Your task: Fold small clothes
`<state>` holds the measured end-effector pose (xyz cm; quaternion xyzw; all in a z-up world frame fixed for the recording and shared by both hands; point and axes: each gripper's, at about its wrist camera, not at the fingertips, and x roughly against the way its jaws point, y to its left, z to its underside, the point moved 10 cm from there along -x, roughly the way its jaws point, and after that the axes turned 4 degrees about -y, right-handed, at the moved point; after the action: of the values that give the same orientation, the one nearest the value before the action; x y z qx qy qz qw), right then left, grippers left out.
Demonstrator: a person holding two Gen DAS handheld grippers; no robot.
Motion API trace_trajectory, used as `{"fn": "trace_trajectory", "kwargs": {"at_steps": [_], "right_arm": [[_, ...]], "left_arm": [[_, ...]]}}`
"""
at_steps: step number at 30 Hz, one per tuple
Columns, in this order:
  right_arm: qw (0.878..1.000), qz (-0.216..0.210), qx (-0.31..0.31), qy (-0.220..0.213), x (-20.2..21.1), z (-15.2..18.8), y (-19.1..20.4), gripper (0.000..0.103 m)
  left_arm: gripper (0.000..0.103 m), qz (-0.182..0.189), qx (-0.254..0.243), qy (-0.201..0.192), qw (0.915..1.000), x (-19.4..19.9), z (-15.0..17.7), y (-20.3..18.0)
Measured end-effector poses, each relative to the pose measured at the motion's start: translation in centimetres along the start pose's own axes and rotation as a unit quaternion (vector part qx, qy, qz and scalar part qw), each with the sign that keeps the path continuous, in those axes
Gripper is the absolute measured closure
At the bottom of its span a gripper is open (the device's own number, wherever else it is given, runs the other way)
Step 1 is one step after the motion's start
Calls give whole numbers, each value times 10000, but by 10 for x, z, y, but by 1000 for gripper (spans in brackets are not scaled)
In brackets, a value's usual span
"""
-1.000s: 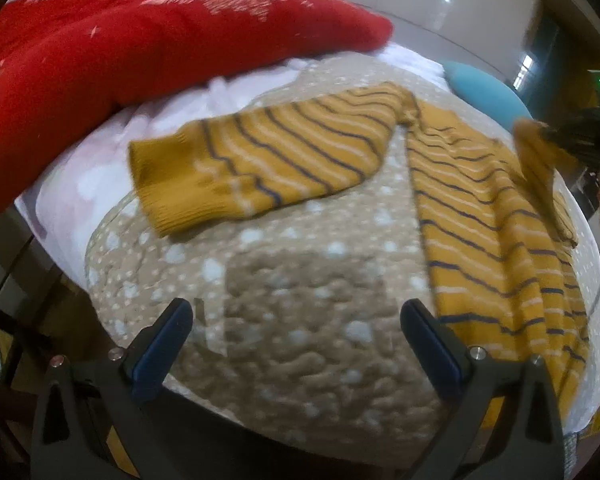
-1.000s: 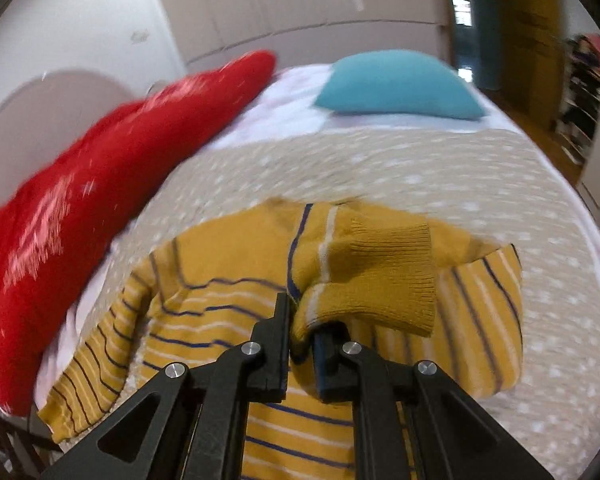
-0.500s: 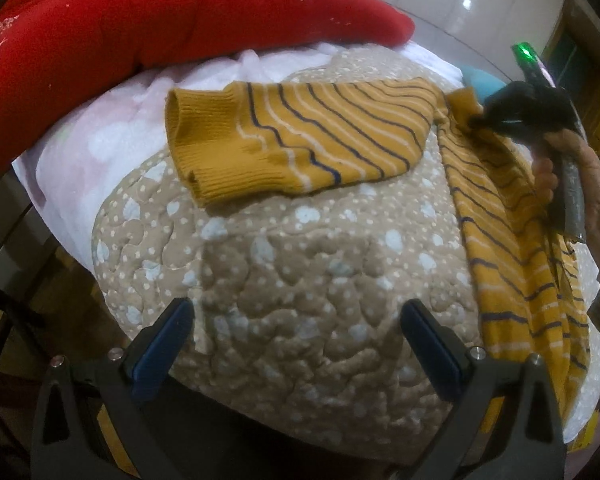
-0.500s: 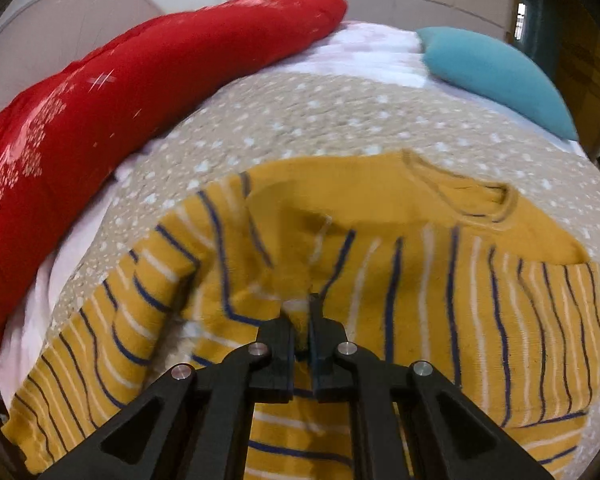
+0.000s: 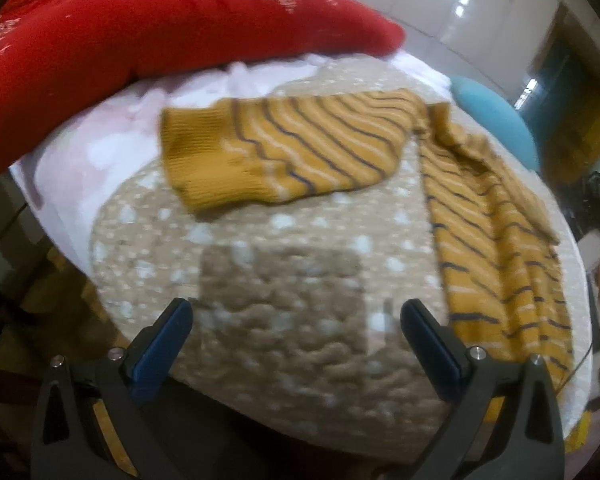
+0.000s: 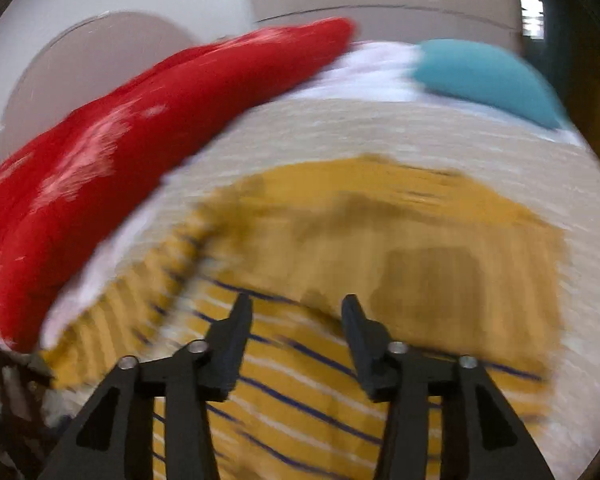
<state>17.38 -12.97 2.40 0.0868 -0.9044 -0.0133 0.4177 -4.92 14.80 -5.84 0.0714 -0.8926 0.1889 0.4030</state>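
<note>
Released now, my right gripper (image 6: 296, 312) gapes over the sweater (image 6: 380, 260); my left gripper (image 5: 296, 320) gapes too. A red pillow (image 5: 140, 40) lines the bed's (image 5: 280, 300) far edge. Motion blur hides the folded sleeve.

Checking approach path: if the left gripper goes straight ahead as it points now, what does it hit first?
Likely the dotted beige quilt between the open left gripper fingers; the sweater's spread sleeve lies farther on. Depth is uncertain.

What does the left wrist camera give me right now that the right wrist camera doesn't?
Only the left wrist view: the sweater's outstretched sleeve with its ribbed cuff lying flat and fairly sharp, and the open left gripper over bare quilt.

Only the right wrist view: the open right gripper over the sweater's body, heavily motion-blurred.

Both: the mustard striped sweater, the red blanket, the teal pillow.
</note>
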Motion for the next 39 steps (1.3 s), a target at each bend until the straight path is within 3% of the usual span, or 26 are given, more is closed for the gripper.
{"fn": "trace_trajectory", "kwargs": {"at_steps": [3,6,11,13,14,15,19,23,26,33,36,39], "right_arm": [[9963,676,-506,172,29,48,-82,47],[9885,590,-1321,443,49,107,-134,47],[9784,-316,-1982,498,59,169,-119,50],[9788,-602,-1912,430,60,178,-95,66],[9793,-698,-1845,458,57,182,-84,80],[9807,-734,-1756,447,57,185,-74,91],[9813,-682,-1784,226,78,184,-87,94],[9831,201,-1818,88,106,199,-142,97],[9831,212,-1807,187,110,208,-146,95],[9860,440,-1566,-359,143,189,-148,91],[9905,303,-1238,-518,141,164,-120,91],[9968,-231,-720,-249,119,152,-63,91]], "left_arm": [[0,287,-149,88,9994,-1,6,-25],[0,407,-357,189,9984,-3,12,-49],[0,387,-429,296,9979,-1,16,-70],[0,311,-429,261,9983,4,13,-74],[0,268,-438,235,9984,6,11,-76],[0,212,-455,199,9985,9,7,-77],[0,-24,-479,-11,9988,24,-7,-71],[0,-338,-442,-178,9983,28,-20,-53],[0,-412,-296,-106,9987,23,-20,-40],[0,-432,-145,-83,9989,18,-20,-24],[0,-435,-24,-115,9990,18,-20,-14],[0,-421,68,-150,9990,20,-20,-5]]}}
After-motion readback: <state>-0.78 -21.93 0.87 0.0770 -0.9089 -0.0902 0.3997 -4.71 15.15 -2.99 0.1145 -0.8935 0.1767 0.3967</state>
